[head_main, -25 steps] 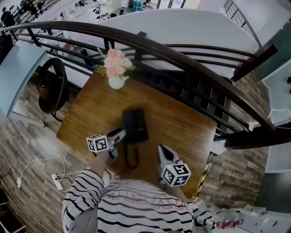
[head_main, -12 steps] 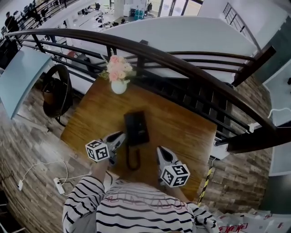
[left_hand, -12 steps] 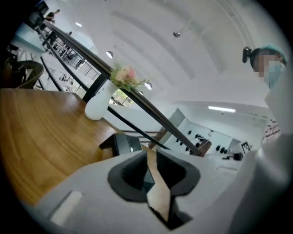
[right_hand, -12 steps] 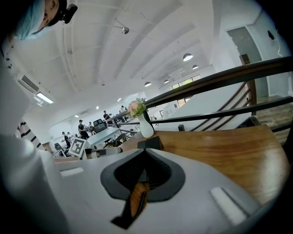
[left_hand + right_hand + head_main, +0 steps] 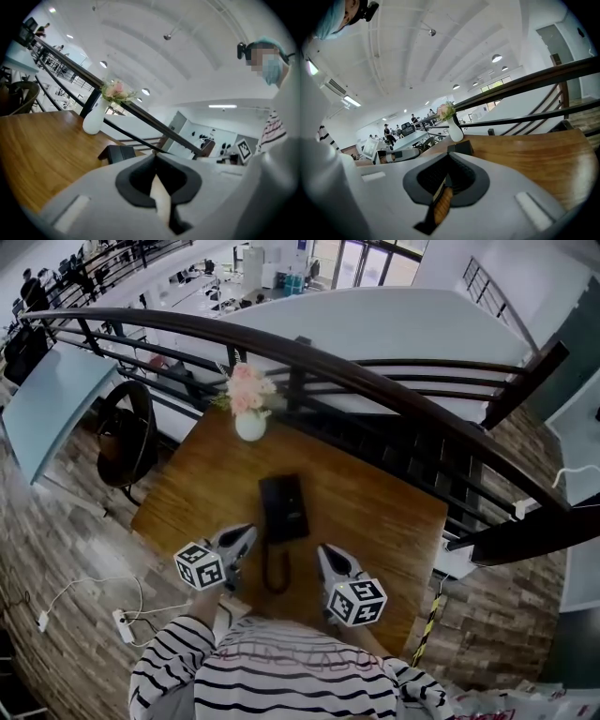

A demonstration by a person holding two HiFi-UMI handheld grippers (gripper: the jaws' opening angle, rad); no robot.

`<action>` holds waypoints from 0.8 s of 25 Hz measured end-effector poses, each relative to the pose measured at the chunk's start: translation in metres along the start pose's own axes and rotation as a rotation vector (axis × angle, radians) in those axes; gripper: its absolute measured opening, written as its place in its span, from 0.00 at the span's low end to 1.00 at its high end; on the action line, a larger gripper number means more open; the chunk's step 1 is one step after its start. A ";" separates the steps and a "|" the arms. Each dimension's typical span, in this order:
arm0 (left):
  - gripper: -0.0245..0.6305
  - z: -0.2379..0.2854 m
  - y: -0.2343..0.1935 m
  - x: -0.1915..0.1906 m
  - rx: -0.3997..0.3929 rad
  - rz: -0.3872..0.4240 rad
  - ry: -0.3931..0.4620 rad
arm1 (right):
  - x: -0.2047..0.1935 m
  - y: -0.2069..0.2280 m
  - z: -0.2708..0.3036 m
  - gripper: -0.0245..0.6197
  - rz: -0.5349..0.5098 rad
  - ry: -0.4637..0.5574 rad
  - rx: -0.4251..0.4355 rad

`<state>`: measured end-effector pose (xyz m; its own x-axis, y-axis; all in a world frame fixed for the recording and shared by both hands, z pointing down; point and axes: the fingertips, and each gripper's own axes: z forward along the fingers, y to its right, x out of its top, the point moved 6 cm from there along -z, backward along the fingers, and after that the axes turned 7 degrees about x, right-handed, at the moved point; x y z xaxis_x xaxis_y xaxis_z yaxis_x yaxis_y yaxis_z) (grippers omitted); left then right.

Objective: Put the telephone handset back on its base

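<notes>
The black telephone (image 5: 283, 508) sits mid-table, its handset lying along the base; I cannot tell them apart in the head view. Its dark cord (image 5: 274, 568) loops toward the front edge. My left gripper (image 5: 246, 535) hovers left of the cord, just short of the phone, shut with nothing between its jaws. My right gripper (image 5: 324, 553) is right of the cord, also shut and empty. In the left gripper view the telephone (image 5: 117, 153) lies just beyond the closed tips (image 5: 154, 157). The right gripper view shows the telephone (image 5: 459, 147) past its tips (image 5: 449, 157).
A white vase of pink flowers (image 5: 249, 424) stands at the far edge of the wooden table (image 5: 375, 512). A dark curved railing (image 5: 375, 390) runs behind the table. A black chair (image 5: 127, 432) is at the left, and a power strip (image 5: 122, 620) lies on the floor.
My left gripper has pulled back from the phone's left side toward the front edge, and its jaws have closed. The right gripper has barely moved.
</notes>
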<state>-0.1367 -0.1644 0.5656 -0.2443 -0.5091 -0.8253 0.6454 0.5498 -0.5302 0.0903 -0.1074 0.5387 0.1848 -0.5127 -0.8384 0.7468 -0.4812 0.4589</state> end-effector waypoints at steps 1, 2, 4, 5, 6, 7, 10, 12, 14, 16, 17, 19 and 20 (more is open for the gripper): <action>0.04 -0.003 0.003 0.002 -0.001 0.013 0.003 | 0.000 -0.001 0.000 0.04 -0.002 -0.001 0.004; 0.04 -0.005 0.006 0.003 -0.001 0.021 0.008 | -0.001 -0.002 0.000 0.04 -0.003 -0.002 0.008; 0.04 -0.012 0.011 0.005 0.001 0.025 0.021 | -0.002 -0.005 -0.001 0.04 -0.006 -0.005 0.016; 0.04 -0.015 0.014 0.005 0.004 0.024 0.025 | -0.002 -0.006 -0.002 0.04 -0.006 -0.006 0.020; 0.04 -0.017 0.016 0.003 0.008 0.022 0.027 | -0.003 -0.007 -0.003 0.04 -0.007 -0.008 0.024; 0.04 -0.020 0.019 0.002 0.012 0.020 0.028 | -0.003 -0.007 -0.004 0.04 -0.009 -0.010 0.029; 0.04 -0.027 0.027 -0.003 0.016 0.006 0.029 | -0.005 -0.008 -0.008 0.04 -0.019 -0.016 0.043; 0.04 -0.031 0.033 -0.005 0.019 0.004 0.028 | -0.006 -0.009 -0.011 0.04 -0.032 -0.022 0.049; 0.04 -0.035 0.038 -0.006 0.024 0.014 0.029 | -0.007 -0.010 -0.013 0.04 -0.045 -0.029 0.054; 0.04 -0.039 0.043 -0.006 0.029 0.025 0.042 | -0.008 -0.012 -0.014 0.04 -0.054 -0.036 0.060; 0.04 -0.042 0.046 -0.006 0.034 0.031 0.053 | -0.008 -0.012 -0.014 0.04 -0.059 -0.039 0.063; 0.04 -0.046 0.051 -0.007 0.047 0.042 0.075 | -0.010 -0.013 -0.016 0.04 -0.068 -0.048 0.073; 0.04 -0.048 0.054 -0.009 0.056 0.049 0.081 | -0.012 -0.014 -0.017 0.04 -0.072 -0.052 0.078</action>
<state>-0.1345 -0.0989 0.5350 -0.2678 -0.4257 -0.8643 0.6969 0.5338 -0.4789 0.0885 -0.0830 0.5376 0.0976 -0.5103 -0.8544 0.7050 -0.5706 0.4213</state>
